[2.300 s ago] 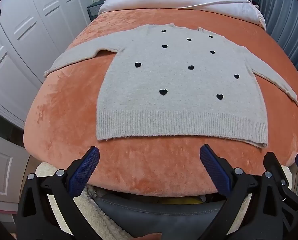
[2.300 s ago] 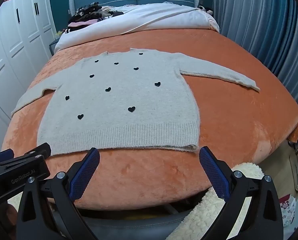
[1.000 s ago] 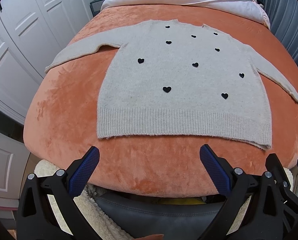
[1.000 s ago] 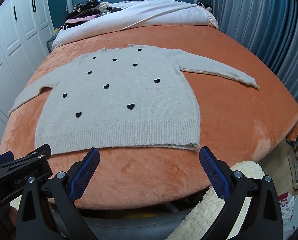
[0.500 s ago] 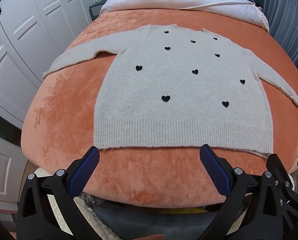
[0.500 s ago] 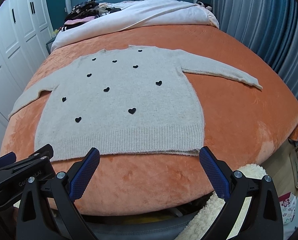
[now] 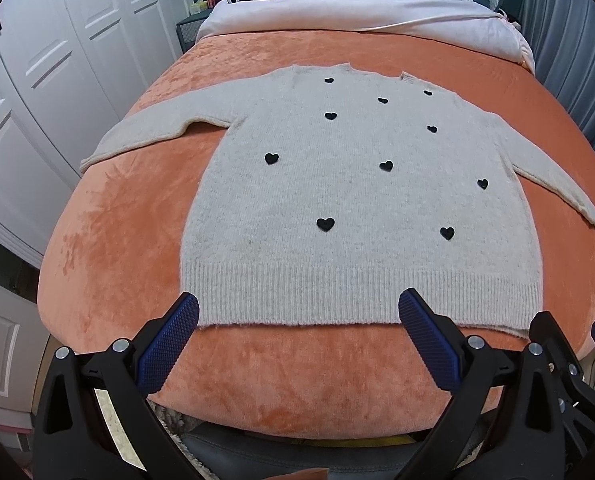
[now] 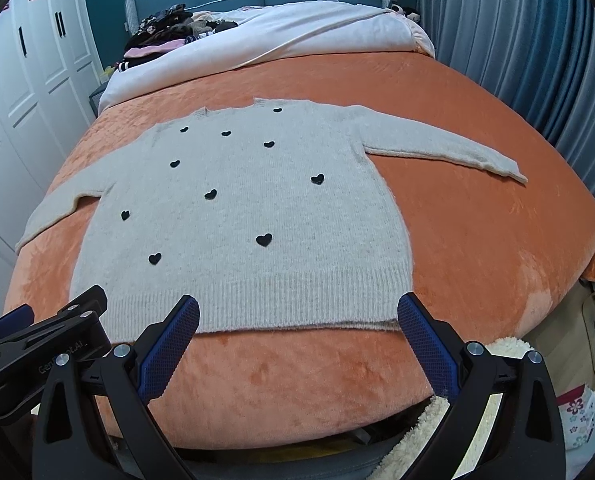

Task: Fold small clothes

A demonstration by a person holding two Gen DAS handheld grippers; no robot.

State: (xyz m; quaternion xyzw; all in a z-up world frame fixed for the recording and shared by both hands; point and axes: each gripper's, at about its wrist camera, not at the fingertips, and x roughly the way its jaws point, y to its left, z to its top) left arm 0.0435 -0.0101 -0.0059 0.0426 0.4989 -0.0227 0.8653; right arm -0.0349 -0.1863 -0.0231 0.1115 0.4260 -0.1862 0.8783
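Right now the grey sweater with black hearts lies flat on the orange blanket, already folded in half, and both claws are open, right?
Not quite. The sweater is not folded: the right wrist view shows it spread flat on the orange blanket, sleeves out. Both the left claw and right claw are open.

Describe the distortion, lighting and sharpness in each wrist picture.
Left wrist view: strong fisheye bend, black corners, the bed bulging like a dome; soft even light, the sweater sharp. Right wrist view: same bend, the curtain curving; the sweater crisp, no glare, only faint shadow at its hem.
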